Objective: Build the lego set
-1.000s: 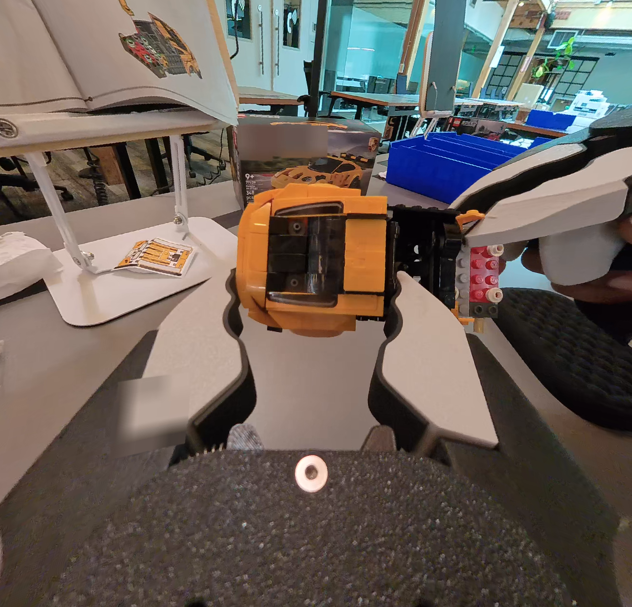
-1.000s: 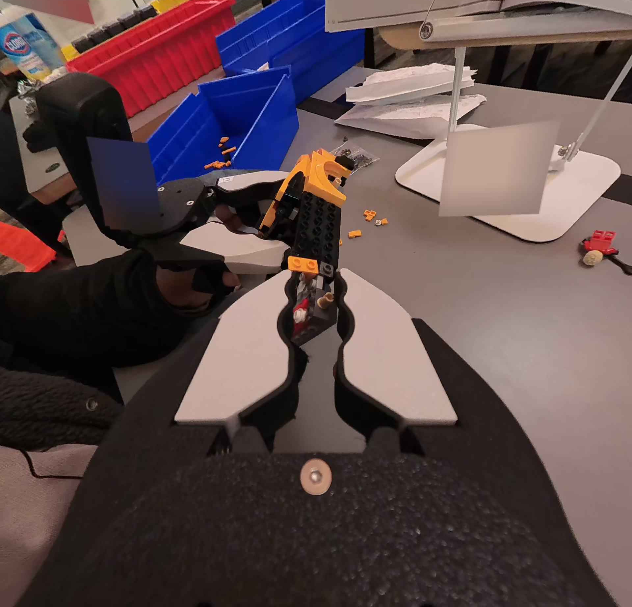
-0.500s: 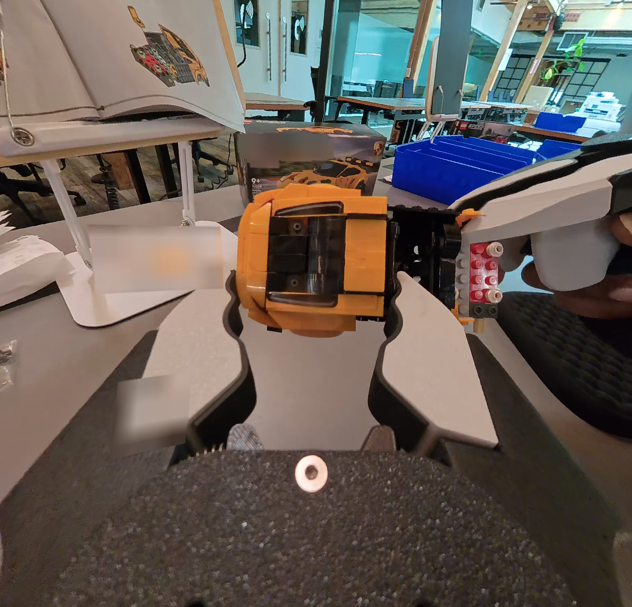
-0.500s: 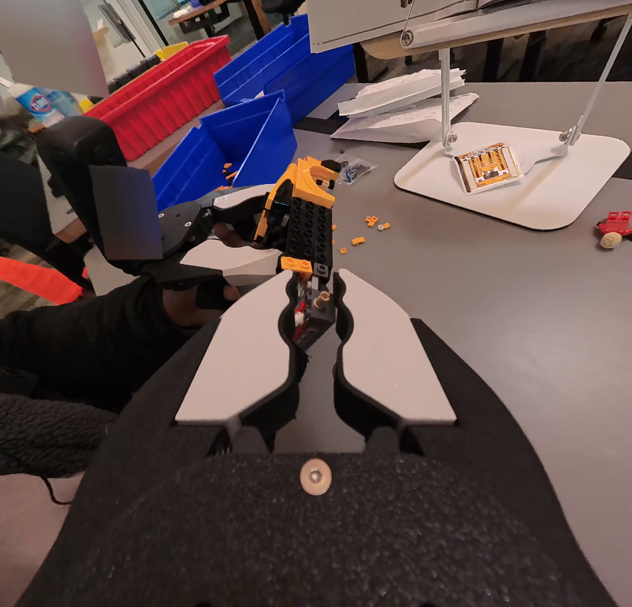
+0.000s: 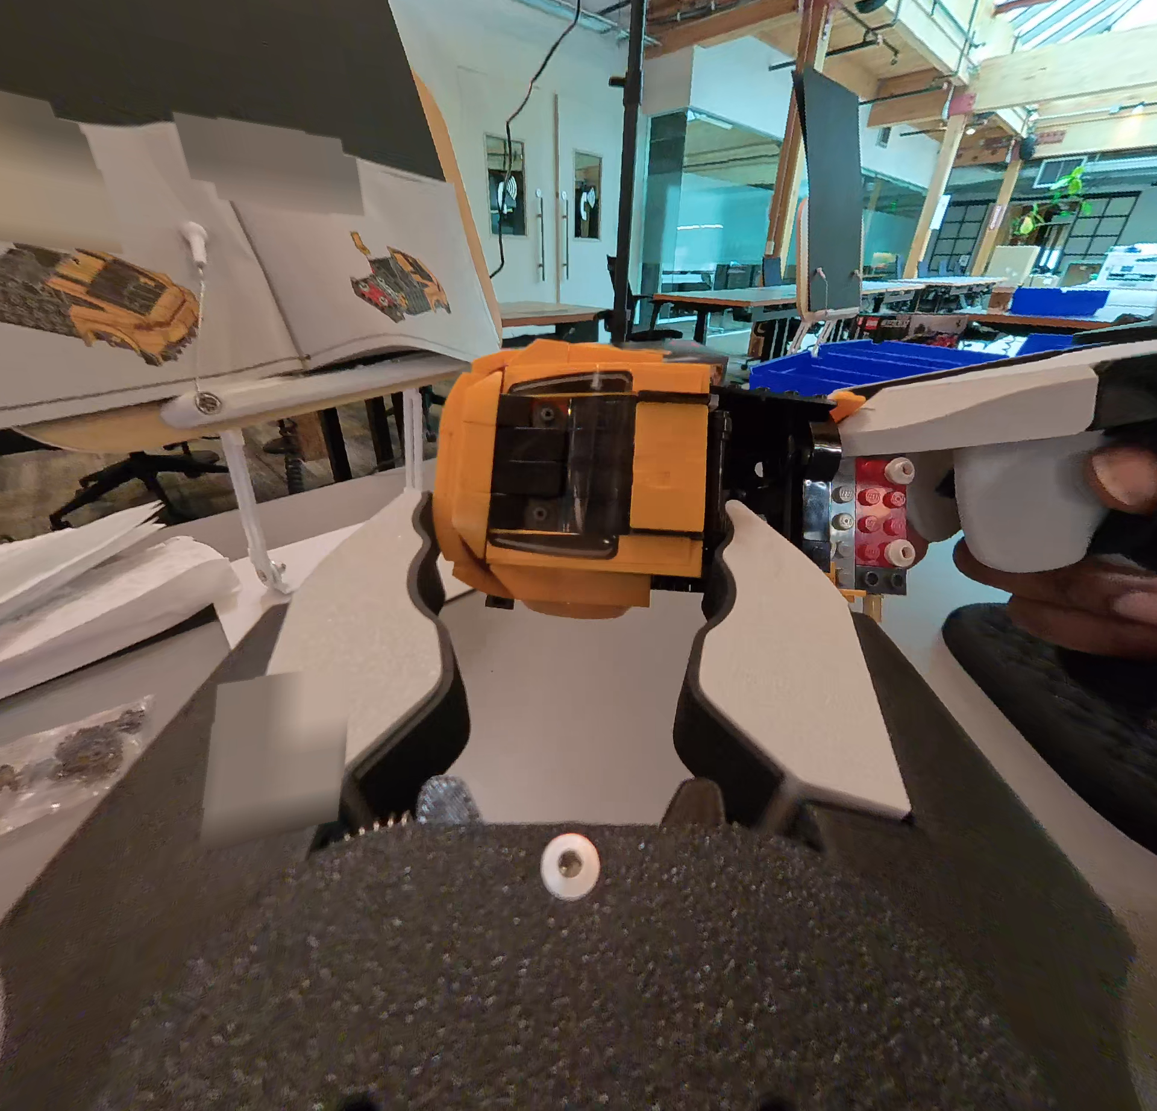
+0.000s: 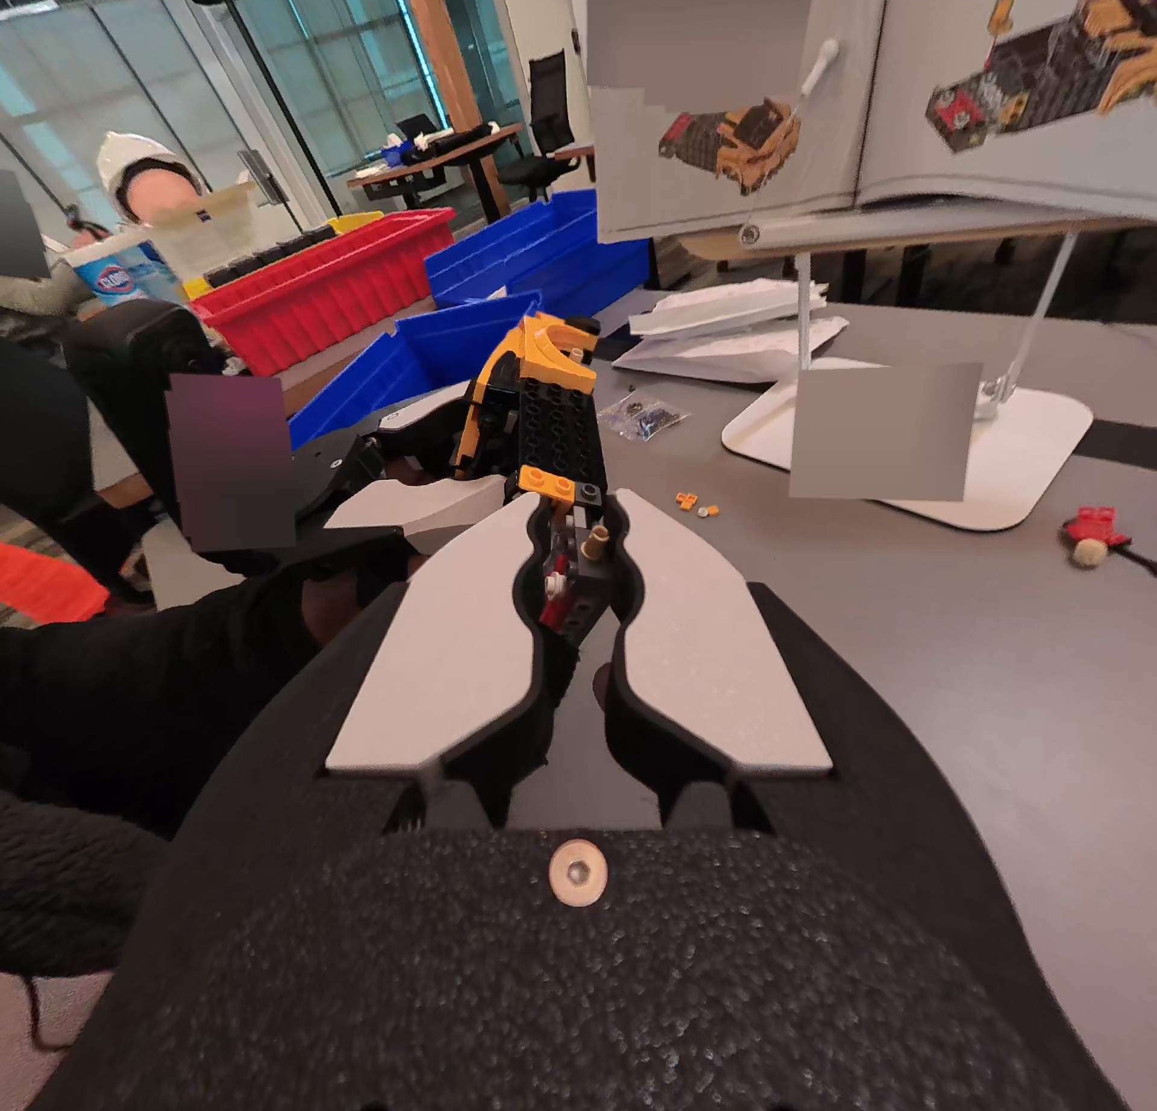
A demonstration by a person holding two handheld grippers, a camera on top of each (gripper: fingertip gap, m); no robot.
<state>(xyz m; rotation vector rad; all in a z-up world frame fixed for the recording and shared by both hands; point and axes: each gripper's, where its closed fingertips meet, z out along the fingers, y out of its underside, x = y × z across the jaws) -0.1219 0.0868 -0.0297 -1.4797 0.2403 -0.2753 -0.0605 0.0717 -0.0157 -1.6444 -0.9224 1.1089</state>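
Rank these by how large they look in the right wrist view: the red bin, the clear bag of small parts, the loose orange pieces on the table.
1. red bin, though it stands farther back
2. clear bag of small parts
3. loose orange pieces, plainly the smallest

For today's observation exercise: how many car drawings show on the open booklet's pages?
2: one on the left page and one on the right page of the booklet on its stand. Blurred patches above may hide others.

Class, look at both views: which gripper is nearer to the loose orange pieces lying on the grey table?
Right. The right gripper hangs just left of the loose orange pieces; the left gripper is farther left, beyond the toy car.
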